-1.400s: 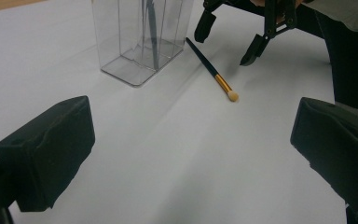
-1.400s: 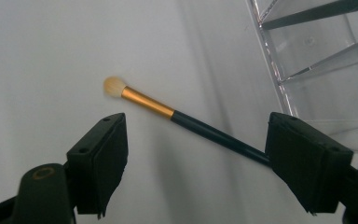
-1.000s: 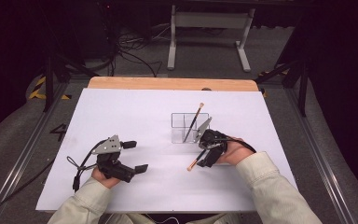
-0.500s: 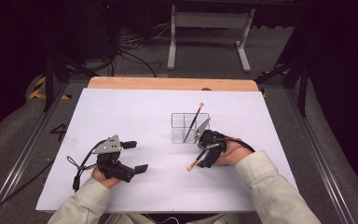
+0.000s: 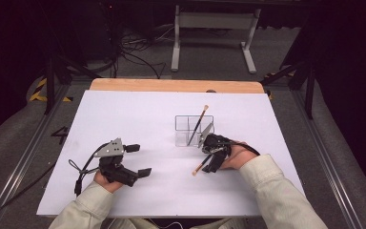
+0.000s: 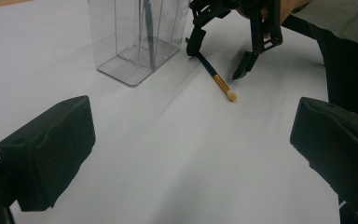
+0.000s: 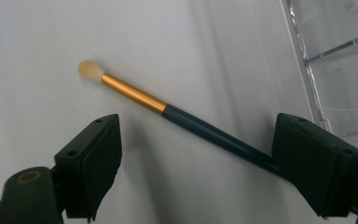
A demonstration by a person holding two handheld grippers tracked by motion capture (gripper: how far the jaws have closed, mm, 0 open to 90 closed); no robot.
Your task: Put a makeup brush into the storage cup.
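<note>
Over the last second almost nothing changed: both of your hands stayed put, and the loose brush (image 5: 200,167) did not stir from the table (image 5: 138,114). The pick-up had likely not begun yet. Your right gripper (image 7: 205,158) hung low over that brush with its jaws spread, one pad on each side of the dark handle and neither pressing it. The brush lay flat, just off the 5 o'clock corner of the clear box (image 5: 183,129). That box held one other brush (image 5: 198,125), standing tilted with its tip out toward 1 o'clock (which compartment, I could not tell). Your left gripper (image 5: 139,160) rested at 8 o'clock from the box, jaws wide and empty.
</note>
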